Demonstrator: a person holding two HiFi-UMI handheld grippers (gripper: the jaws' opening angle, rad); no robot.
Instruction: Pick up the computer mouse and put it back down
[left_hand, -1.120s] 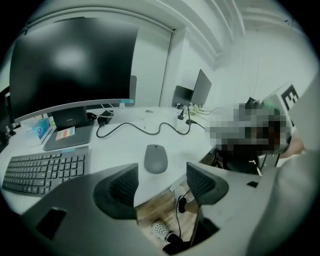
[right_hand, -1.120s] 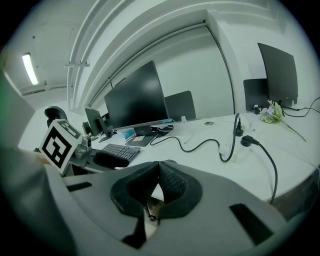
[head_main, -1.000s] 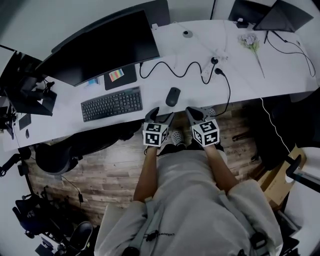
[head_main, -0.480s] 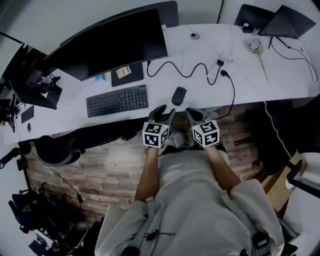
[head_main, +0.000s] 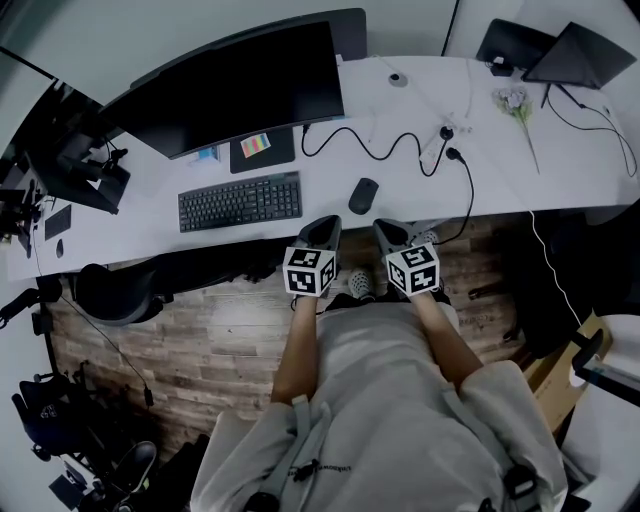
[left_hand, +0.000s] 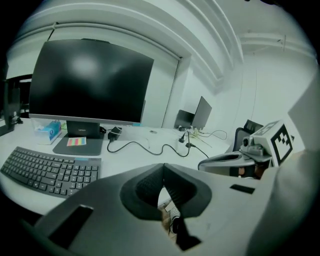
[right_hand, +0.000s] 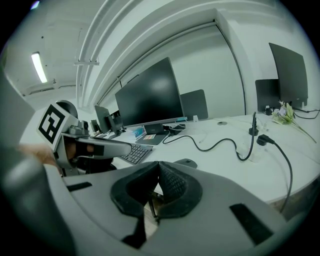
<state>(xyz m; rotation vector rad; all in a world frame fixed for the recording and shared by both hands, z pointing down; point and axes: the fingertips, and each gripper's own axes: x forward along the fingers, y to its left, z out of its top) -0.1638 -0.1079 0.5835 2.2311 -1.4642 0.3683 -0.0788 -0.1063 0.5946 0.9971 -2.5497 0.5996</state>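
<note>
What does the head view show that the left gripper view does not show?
Only the head view: the computer mouse, lying on the desk just beyond both grippers. Only the left gripper view: the pads of the left gripper, just closed, touching with nothing between them. Both: the monitor, the keyboard and the right gripper.

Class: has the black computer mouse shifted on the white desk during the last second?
No. The black computer mouse keeps its place right of the black keyboard; only the camera shifted.

No writing was legible anywhere; the small mark on the monitor stand (left_hand: 82, 131) was too blurred to read.
</note>
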